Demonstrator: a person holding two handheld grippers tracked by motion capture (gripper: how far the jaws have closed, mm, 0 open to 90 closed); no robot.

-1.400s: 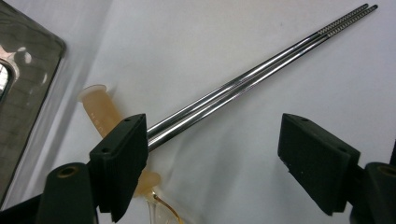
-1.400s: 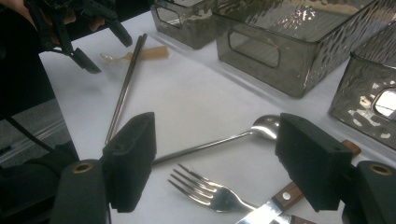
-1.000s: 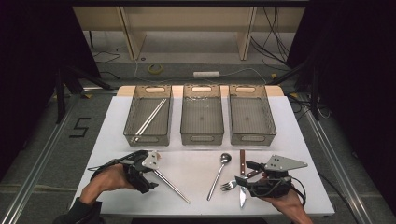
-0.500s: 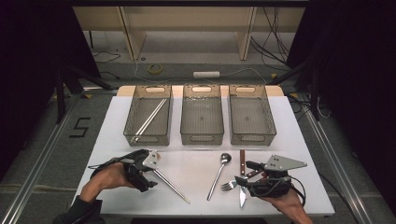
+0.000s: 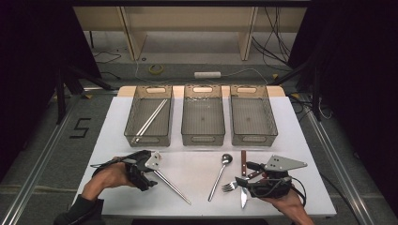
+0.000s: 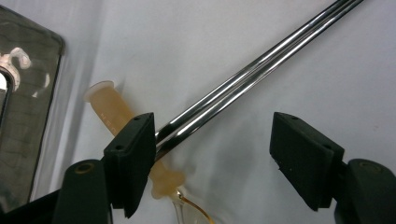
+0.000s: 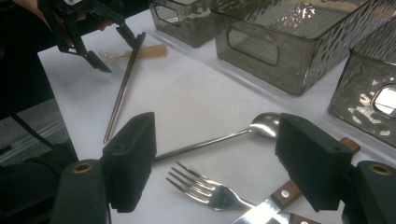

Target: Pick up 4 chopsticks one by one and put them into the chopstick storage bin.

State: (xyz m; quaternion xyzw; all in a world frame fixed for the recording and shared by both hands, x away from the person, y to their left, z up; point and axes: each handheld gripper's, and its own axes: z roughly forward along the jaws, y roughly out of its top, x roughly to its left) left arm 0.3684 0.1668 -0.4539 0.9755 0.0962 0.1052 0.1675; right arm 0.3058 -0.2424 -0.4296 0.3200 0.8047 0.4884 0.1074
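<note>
My left gripper (image 5: pixel 151 174) (image 6: pixel 215 140) lies low on the white table (image 5: pixel 197 164) at the near left. A pair of steel chopsticks (image 5: pixel 172 187) (image 6: pixel 252 74) runs between its jaws, close against the left pad (image 6: pixel 133 156) and well clear of the right pad, and the jaws have just been closing. A beige-handled small utensil (image 6: pixel 109 109) lies under the left jaw. My right gripper (image 5: pixel 245 173) (image 7: pixel 215 158) stands open over a fork (image 7: pixel 205 191), a spoon (image 7: pixel 261 125) and a wood-handled knife (image 7: pixel 280 196).
Three smoky plastic bins (image 5: pixel 202 136) stand in a row across the table's far half. The left bin (image 5: pixel 141 138) holds another chopstick pair (image 5: pixel 150 119). In the right gripper view the left gripper (image 7: pixel 114 44) shows farther off, at the chopsticks' end.
</note>
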